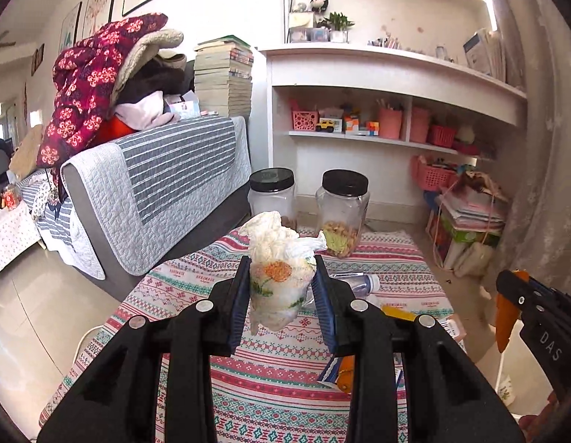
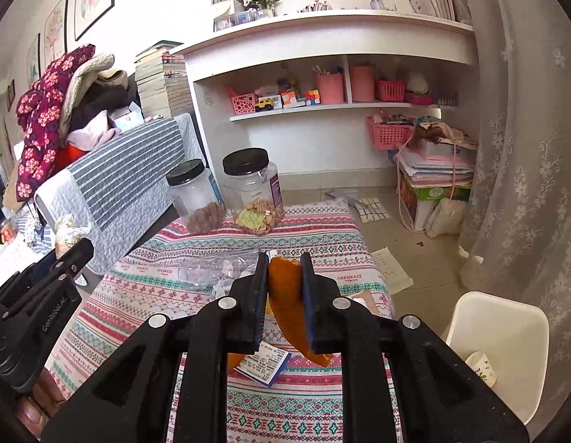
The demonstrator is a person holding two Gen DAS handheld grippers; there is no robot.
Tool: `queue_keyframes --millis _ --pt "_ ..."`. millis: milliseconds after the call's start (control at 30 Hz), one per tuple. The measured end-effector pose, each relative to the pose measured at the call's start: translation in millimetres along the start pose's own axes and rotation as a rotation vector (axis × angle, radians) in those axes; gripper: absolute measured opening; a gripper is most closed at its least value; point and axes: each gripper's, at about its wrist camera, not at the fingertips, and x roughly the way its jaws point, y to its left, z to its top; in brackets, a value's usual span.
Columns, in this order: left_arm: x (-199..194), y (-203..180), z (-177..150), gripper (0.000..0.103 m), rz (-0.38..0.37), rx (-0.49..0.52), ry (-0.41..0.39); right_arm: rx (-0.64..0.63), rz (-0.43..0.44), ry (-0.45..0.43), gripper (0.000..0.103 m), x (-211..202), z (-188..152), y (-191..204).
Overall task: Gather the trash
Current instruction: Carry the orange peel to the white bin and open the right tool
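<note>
Left gripper (image 1: 281,277): clamped on crumpled paper cup (image 1: 276,280), long axis upright, above patterned tablecloth (image 1: 270,398). Right gripper (image 2: 284,288): clamped on orange peel (image 2: 287,295), long axis vertical, tapered end pointing down.

Two pieces of trash held up over the patterned tablecloth (image 2: 315,243), more lying on it.

A crumpled white paper cup (image 1: 278,277) with an orange flower print, stuffed with wadded tissue, is pinched upright above the tablecloth's middle. An orange peel (image 2: 285,288), long, curved and pointed at its lower end, hangs above the cloth's near part. On the cloth lie a crushed clear plastic bottle (image 2: 211,269), on its side near the middle, and a blue-and-white printed wrapper (image 2: 263,363) at the near edge. Another printed paper cup (image 2: 483,367) lies in the white bin (image 2: 507,332) just right of the tablecloth.
</note>
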Motion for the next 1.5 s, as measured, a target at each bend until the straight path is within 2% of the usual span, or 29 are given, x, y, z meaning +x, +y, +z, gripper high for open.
queue_keyframes --millis 400,733,1067,1233,1433,1500 --pt "-17.7 -36.8 2.6 0.034 -0.086 0.013 -0.028 0.017 -0.075 -0.042 0.017 -20.3 2.5 -32.0" --pt "-31.0 -83.3 0.3 0.034 -0.168 0.043 -0.027 0.032 -0.162 -0.06 0.018 -38.9 1.7 -67.6" --pt "-42.5 -140.2 -2.9 0.034 -0.289 0.044 -0.001 0.087 -0.291 -0.033 0.019 -55.9 -9.0 -136.7" --pt "-50.5 -172.8 -9.1 0.034 -0.334 0.082 -0.005 0.122 -0.355 -0.01 0.019 -60.6 -15.7 -173.4" --pt "-53.6 -205.1 -19.9 0.034 -0.382 0.113 0.018 0.164 -0.391 0.001 0.019 -72.7 -21.7 -206.0" --pt "-56.6 -214.9 -23.6 0.034 -0.398 0.124 0.021 0.165 -0.401 0.002 0.025 -77.3 -24.0 -212.6"
